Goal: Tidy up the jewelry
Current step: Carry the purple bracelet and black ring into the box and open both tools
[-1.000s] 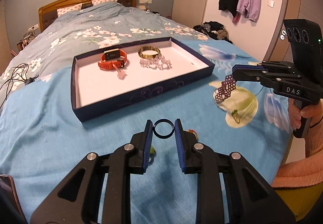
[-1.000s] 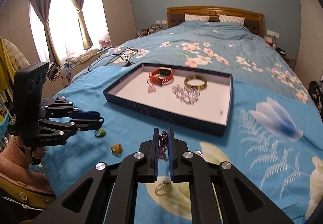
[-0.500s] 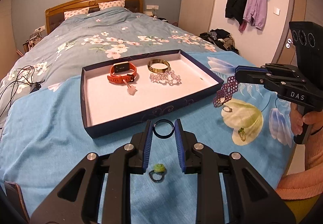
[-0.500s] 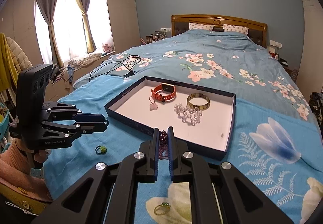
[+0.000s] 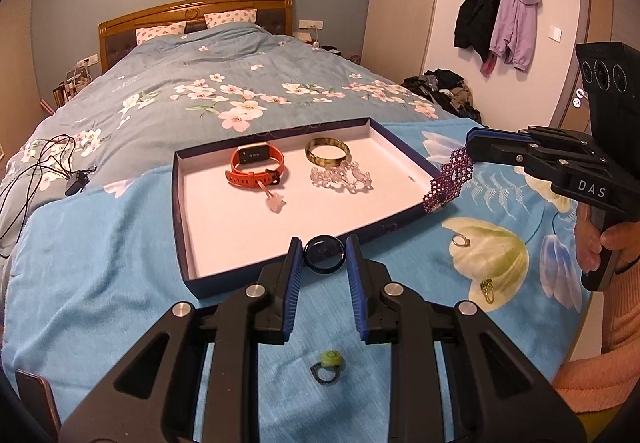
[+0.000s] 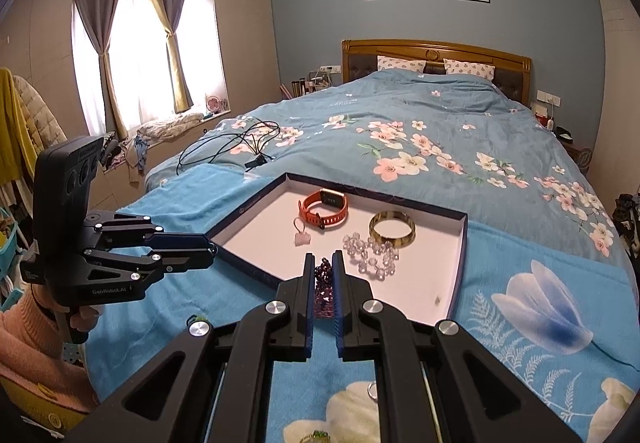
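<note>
My left gripper [image 5: 324,255] is shut on a black ring [image 5: 324,254], held above the bedspread just before the near wall of the dark blue tray [image 5: 182,227]. My right gripper [image 6: 323,277] is shut on a purple beaded bracelet [image 6: 322,291], which dangles [image 5: 452,179] beside the tray's right corner. Inside the tray lie an orange watch [image 5: 256,167], a gold bangle [image 5: 328,152], a clear bead bracelet [image 5: 342,179] and a pale pink charm [image 5: 276,202].
Loose on the bedspread lie a green-topped ring [image 5: 328,365], a silver ring [image 5: 461,241] and a gold ring with a green stone [image 5: 487,289]. Black cables [image 5: 36,163] lie at the left. A phone [image 5: 34,397] sits at the bottom left. A hand [image 5: 600,239] holds the right gripper's handle.
Both grippers have risen and come nearer the tray with their pieces still held. The purple bracelet now hangs at the tray's right corner; the green-topped ring has come into view below the left fingers.
</note>
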